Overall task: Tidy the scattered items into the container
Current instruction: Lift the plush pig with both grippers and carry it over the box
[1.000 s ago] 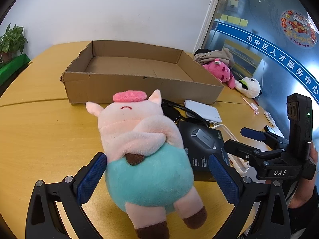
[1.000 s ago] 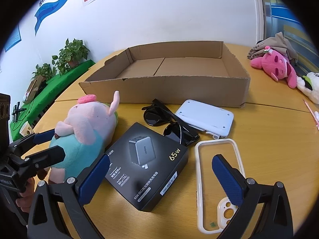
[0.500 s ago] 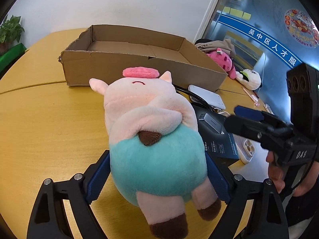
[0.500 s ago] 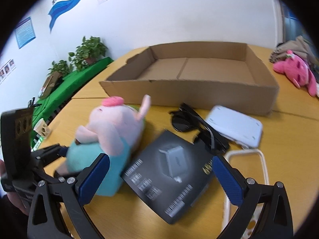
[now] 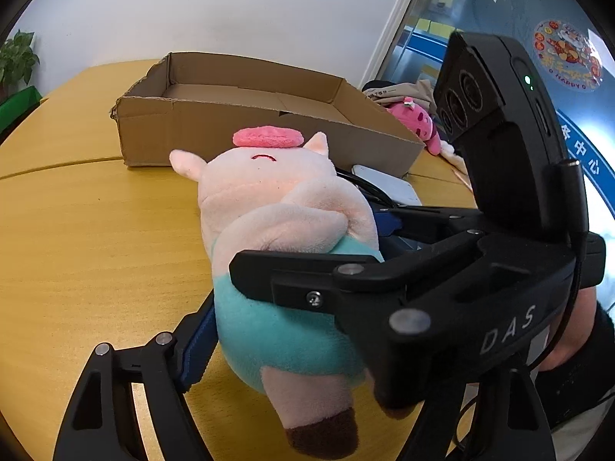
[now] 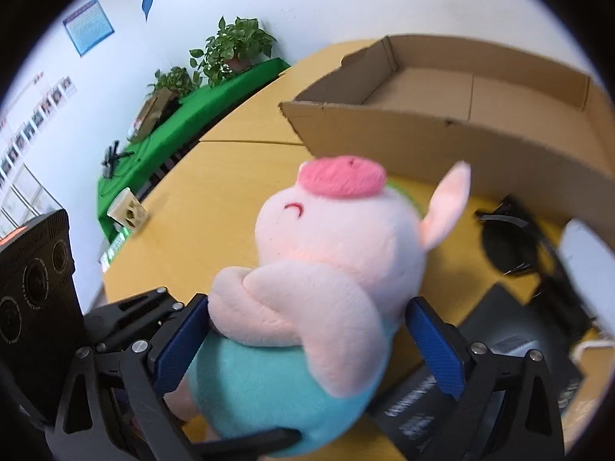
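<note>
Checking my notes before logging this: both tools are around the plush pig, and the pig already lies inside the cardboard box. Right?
Not quite. The plush pig is not inside the cardboard box; it lies on the table in front of it, as the left wrist view shows. Both the left tool and the right tool are around it.

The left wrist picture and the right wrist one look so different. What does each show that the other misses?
Only the left wrist view shows the pink plush toy on the far table and the glass door.

Only the right wrist view shows the potted plants, the green cloth, the sunglasses and the black charger box.

Both show the pig plush between blue-padded jaws, the cardboard box and the wooden table.
</note>
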`<state>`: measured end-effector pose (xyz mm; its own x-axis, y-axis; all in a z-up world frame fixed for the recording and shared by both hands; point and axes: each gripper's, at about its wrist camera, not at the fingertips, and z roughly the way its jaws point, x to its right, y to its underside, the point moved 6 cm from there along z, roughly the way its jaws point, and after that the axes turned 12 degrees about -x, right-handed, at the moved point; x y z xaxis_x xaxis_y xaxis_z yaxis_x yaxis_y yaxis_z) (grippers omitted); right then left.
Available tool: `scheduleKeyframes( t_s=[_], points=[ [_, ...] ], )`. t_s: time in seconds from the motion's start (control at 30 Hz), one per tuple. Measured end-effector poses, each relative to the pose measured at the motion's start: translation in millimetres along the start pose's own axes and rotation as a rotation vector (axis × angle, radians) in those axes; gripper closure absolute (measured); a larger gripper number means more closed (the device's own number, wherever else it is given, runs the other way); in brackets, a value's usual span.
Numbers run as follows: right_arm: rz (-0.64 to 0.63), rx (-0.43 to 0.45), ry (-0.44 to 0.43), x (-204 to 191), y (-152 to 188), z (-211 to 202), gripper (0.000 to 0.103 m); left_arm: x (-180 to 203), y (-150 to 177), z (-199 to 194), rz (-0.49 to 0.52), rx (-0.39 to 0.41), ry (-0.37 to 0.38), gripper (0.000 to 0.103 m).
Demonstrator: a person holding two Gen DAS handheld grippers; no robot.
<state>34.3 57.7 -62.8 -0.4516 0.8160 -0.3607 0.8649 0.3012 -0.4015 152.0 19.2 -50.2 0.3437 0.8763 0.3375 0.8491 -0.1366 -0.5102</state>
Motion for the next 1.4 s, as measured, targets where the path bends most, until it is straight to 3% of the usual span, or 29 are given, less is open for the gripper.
scheduleKeyframes(
  t_s=[0.17, 0.5, 0.9, 1.17, 1.4],
  points=[
    [-0.006, 0.030, 0.012, -3.2, -0.8, -8.7, 0.023, -1.1, -7.5, -2.7, -0.003, 0.006, 0.031, 0.022],
    [-0.021, 0.173, 0.033, -10.3, -34.1, -61.5, 0.029, 18.2, -60.4, -42.7, 0.090, 0.103, 0.006, 0.022],
    [-0.148, 0.344, 0.116, -19.6, -156.3, -159.9, 0.029, 26.1, -201.4, -118.5, 0.182, 0.293, -0.045, 0.022],
    [-0.167, 0.375, 0.103, -7.5, -256.3, -179.7, 0.029, -2.4, -292.6, -134.1, 0.175, 0.298, -0.065, 0.022],
    [-0.152, 0.357, 0.106, 22.9, -323.5, -172.1, 0.029, -41.4, -368.9, -112.0, 0.131, 0.257, -0.029, 0.022]
  ],
)
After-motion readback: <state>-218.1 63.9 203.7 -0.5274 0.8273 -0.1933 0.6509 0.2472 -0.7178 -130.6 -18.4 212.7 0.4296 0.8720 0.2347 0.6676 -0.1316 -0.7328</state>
